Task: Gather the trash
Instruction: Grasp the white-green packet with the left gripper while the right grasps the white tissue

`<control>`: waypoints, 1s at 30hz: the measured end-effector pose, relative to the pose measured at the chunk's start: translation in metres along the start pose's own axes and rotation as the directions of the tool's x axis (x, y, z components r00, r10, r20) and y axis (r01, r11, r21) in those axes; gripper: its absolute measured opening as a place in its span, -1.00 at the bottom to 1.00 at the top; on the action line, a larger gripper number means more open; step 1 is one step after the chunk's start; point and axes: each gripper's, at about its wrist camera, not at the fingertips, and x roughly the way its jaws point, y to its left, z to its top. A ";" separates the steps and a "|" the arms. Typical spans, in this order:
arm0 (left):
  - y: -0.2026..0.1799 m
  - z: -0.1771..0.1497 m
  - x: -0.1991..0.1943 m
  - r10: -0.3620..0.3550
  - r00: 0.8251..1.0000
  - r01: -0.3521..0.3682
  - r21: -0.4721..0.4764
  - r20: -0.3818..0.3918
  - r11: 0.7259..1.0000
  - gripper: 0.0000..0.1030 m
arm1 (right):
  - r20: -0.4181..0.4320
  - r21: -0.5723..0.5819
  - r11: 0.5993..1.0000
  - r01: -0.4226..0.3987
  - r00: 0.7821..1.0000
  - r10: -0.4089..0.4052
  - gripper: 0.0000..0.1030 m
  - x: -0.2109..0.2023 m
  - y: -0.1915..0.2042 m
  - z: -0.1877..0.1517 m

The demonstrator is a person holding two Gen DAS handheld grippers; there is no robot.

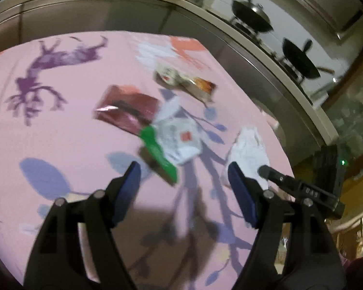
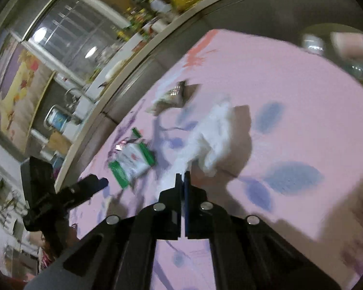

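Right gripper (image 2: 183, 177) fingers pinching white tissue (image 2: 213, 135) – left gripper (image 1: 185, 177) fingers spread above green-white wrapper (image 1: 174, 142).

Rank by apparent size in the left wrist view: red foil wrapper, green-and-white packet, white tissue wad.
1. Green-and-white packet
2. Red foil wrapper, close behind it; blur makes this pair unsure
3. White tissue wad, partly hidden

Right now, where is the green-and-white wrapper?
In the left wrist view the green-and-white wrapper lies mid-table on the pink cloth, overlapping the dark red wrapper, left of the crumpled white tissue.
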 end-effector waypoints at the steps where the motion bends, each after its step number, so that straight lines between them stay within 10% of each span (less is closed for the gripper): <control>1: -0.003 -0.001 0.005 0.011 1.000 -0.010 0.010 -0.010 1.000 0.39 | 0.009 0.002 1.000 0.014 1.000 -0.014 -1.00 -0.004 -0.002 -0.002; 11: 0.036 0.011 0.024 0.010 0.999 -0.016 -0.200 -0.034 0.980 0.37 | -0.035 0.105 0.994 -0.017 0.999 0.021 -1.00 0.002 -0.026 -0.013; 16: 0.039 0.023 0.041 -0.048 0.997 0.034 -0.235 -0.054 0.971 -0.20 | -0.022 0.088 0.996 0.004 1.000 -0.002 -0.99 -0.001 -0.026 -0.014; 19: 0.037 0.022 0.051 -0.056 0.995 0.034 -0.236 -0.087 0.971 -0.90 | -0.015 0.070 0.997 0.016 1.000 -0.015 -0.97 -0.004 -0.025 -0.014; 22: 0.033 0.014 0.051 -0.082 0.994 0.061 -0.248 -0.076 0.967 -0.90 | -0.012 0.049 0.999 0.022 1.000 -0.021 -0.91 -0.004 -0.025 -0.012; 28: 0.006 -0.013 0.039 -0.160 0.981 0.137 -0.192 -0.110 0.972 -0.90 | 0.049 0.012 1.000 -0.006 0.999 0.005 0.20 -0.011 -0.022 -0.010; 30: -0.005 -0.021 0.038 -0.172 0.977 0.149 -0.165 -0.130 0.975 -0.90 | 0.053 -0.032 0.999 0.030 0.998 -0.028 0.26 -0.010 -0.015 -0.008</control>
